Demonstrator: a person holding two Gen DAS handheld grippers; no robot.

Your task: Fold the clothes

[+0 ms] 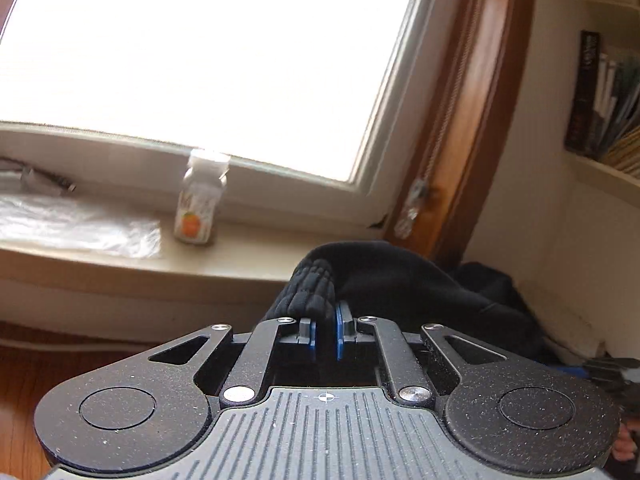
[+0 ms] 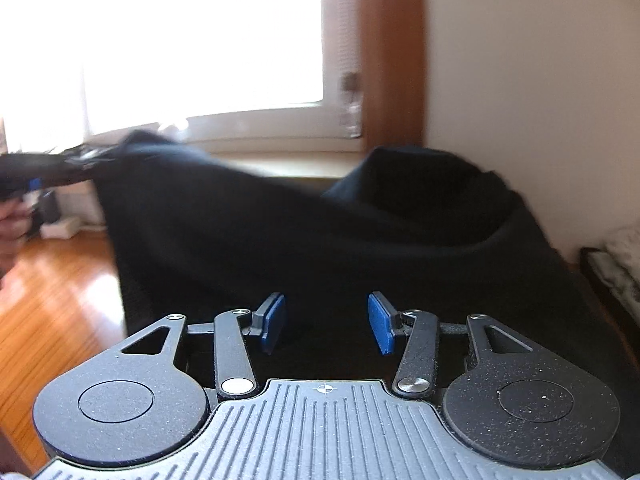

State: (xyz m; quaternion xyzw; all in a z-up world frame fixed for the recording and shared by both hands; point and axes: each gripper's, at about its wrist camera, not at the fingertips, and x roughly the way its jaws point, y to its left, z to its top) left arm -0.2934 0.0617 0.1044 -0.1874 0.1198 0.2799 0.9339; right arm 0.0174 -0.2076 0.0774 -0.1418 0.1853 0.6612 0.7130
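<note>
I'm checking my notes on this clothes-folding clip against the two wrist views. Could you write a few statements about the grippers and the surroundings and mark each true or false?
1. The left gripper has its jaws shut on a ribbed edge of the black garment. True.
2. The right gripper also clamps the garment. False: its jaws stand open, with the dark cloth hanging in front of them.
3. A small bottle with an orange on its label stands upright on the windowsill. True.
4. The bottle lies tipped on the wooden floor. False: it is on the sill.
5. Books stand on a shelf to the right of the window. True.
</note>
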